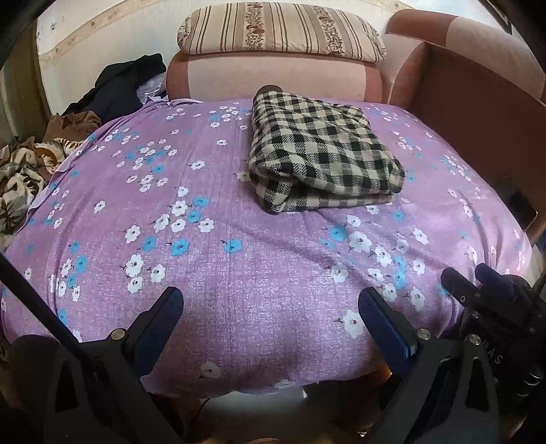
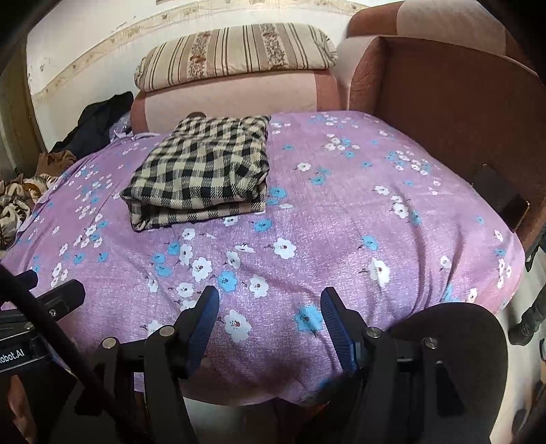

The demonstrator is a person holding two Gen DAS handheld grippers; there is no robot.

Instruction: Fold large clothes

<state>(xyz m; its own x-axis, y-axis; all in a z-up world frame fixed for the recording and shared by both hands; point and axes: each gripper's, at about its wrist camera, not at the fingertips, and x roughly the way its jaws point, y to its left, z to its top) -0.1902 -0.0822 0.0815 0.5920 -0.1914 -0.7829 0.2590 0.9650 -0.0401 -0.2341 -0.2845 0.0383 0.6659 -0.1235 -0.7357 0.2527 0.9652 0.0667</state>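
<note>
A black-and-cream checked garment [image 1: 320, 153] [image 2: 201, 174] lies folded into a thick rectangle on the purple flowered sheet [image 1: 239, 266] [image 2: 341, 211], toward the far side. My left gripper [image 1: 271, 307] hovers open over the sheet's near edge, well short of the garment, nothing between its blue pads. My right gripper [image 2: 269, 307] is open too, above the near edge and to the right of the fold. The right gripper's fingers [image 1: 477, 287] show at the right of the left wrist view. The left gripper's fingers [image 2: 51, 293] show at the left of the right wrist view.
A pink sofa back [image 1: 273, 78] with a striped cushion [image 1: 279, 32] stands behind the sheet. A brown armrest [image 2: 443, 112] walls the right side. Dark and patterned clothes [image 1: 30, 170] are heaped at the left. A dark phone-like slab [image 2: 512, 208] rests by the armrest.
</note>
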